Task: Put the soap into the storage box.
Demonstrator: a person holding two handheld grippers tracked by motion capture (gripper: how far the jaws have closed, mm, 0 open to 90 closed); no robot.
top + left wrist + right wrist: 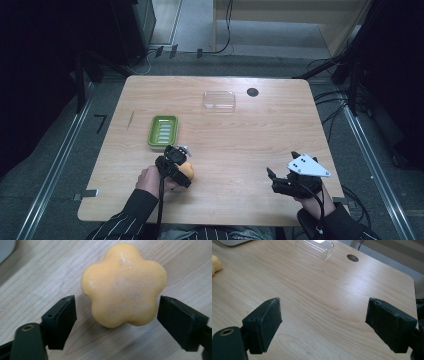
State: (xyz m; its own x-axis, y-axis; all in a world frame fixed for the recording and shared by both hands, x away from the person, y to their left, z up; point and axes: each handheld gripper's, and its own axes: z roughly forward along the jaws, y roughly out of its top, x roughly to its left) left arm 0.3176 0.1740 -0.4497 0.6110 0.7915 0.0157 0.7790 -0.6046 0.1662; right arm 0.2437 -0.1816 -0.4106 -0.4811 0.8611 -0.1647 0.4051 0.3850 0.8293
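No brand, label or legible writing appears on any item.

The table [235, 150] is light wood with visible grain, rectangular with rounded corners, and has a dark round hole [252, 92] near its far edge at about 1 o'clock from the table centre.

The yellow flower-shaped block [124, 285] is a matte, five-lobed solid with a pale, dusty bloom on its top face. It rests on the table at about 8 o'clock from the table centre. The left gripper [116, 322] stands over it with its black jaws apart, one on each side of the block's near lobes and neither touching it (a clear gap shows at both sides in the left gripper view).

The green tray [163, 130] is a glossy rounded rectangle with a ribbed floor, lying just beyond the left gripper at its 12 o'clock. The clear plastic lid [219, 100] is a transparent rounded rectangle, at about 12 o'clock from the table centre.

The right gripper [323, 325] is held near the table's 4 o'clock corner, jaws apart, nothing between them.
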